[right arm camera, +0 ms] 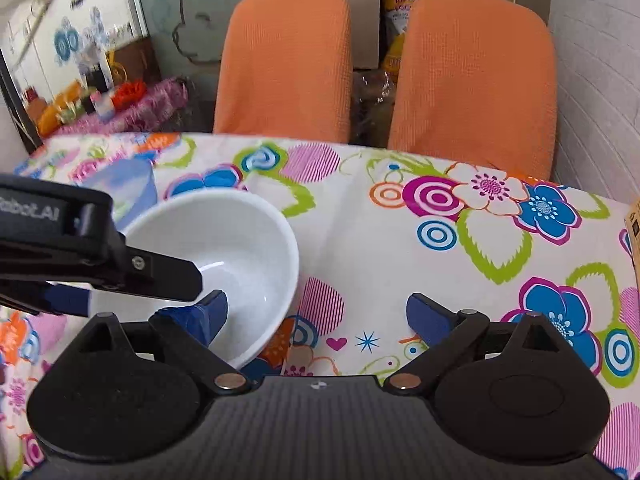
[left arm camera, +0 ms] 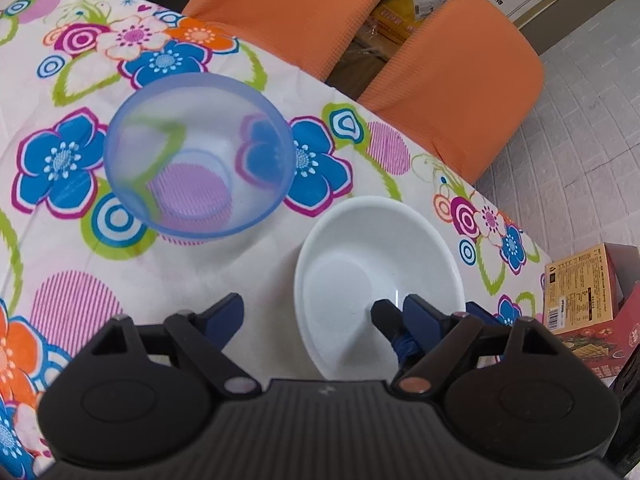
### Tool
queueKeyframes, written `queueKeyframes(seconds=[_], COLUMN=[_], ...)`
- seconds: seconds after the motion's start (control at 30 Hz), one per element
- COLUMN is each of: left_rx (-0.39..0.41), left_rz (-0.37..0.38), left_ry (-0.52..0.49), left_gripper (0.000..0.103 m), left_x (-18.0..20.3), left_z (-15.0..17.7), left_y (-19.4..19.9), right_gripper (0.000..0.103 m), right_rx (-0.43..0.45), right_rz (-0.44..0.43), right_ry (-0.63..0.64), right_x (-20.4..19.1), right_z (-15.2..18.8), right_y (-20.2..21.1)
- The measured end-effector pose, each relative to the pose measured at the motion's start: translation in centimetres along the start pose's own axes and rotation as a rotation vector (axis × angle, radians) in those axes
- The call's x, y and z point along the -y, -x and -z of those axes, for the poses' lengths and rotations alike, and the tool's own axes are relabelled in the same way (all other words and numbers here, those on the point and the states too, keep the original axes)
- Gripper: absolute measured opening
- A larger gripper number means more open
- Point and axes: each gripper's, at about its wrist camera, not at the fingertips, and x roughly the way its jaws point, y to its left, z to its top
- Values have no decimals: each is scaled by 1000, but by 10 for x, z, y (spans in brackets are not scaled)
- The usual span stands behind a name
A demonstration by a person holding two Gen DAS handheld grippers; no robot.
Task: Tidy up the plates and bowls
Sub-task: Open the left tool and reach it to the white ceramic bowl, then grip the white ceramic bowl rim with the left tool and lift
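Left gripper point(left arm camera: 316, 314) is spread wide, its right finger point(left arm camera: 416, 312) set inside the white bowl point(left arm camera: 360, 248) on the cloth point(left arm camera: 80, 272); the blue bowl point(left arm camera: 200, 156) stands just beside. Right gripper point(right arm camera: 318, 316) is spread wide too, nothing grasped, one finger point(right arm camera: 212, 312) seen over the white bowl point(right arm camera: 240, 240).

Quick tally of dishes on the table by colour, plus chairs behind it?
Blue translucent bowl: 1
White bowl: 1
Plates: 0 visible
Orange chairs: 2
Total: 2 dishes, 2 chairs, 4 things
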Motion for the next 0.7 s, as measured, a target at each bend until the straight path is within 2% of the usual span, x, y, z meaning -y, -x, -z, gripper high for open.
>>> queueKeyframes(seconds=[0.13, 0.23, 0.37, 0.5, 0.57, 0.7], left_rx=[9, -8, -2, -6, -7, -9], left_rz=[26, 56, 47, 33, 22, 16], left_ry=[20, 24, -4, -12, -20, -26], left_gripper=[92, 92, 92, 92, 92, 93], left_x=[-8, -9, -4, -3, -2, 0], left_z=[-5, -6, -5, -5, -4, -3], left_y=[2, 2, 5, 6, 4, -2], right_gripper=[84, 84, 84, 84, 84, 84], right_rx=[95, 118, 94, 72, 72, 76], right_rz=[-109, -157, -147, -99, -56, -41], right_ry=[-92, -100, 17, 162, 184, 172], right_x=[18, 17, -7, -34, -39, -45], right_z=[9, 16, 26, 36, 37, 31], right_y=[34, 53, 64, 53, 42, 20])
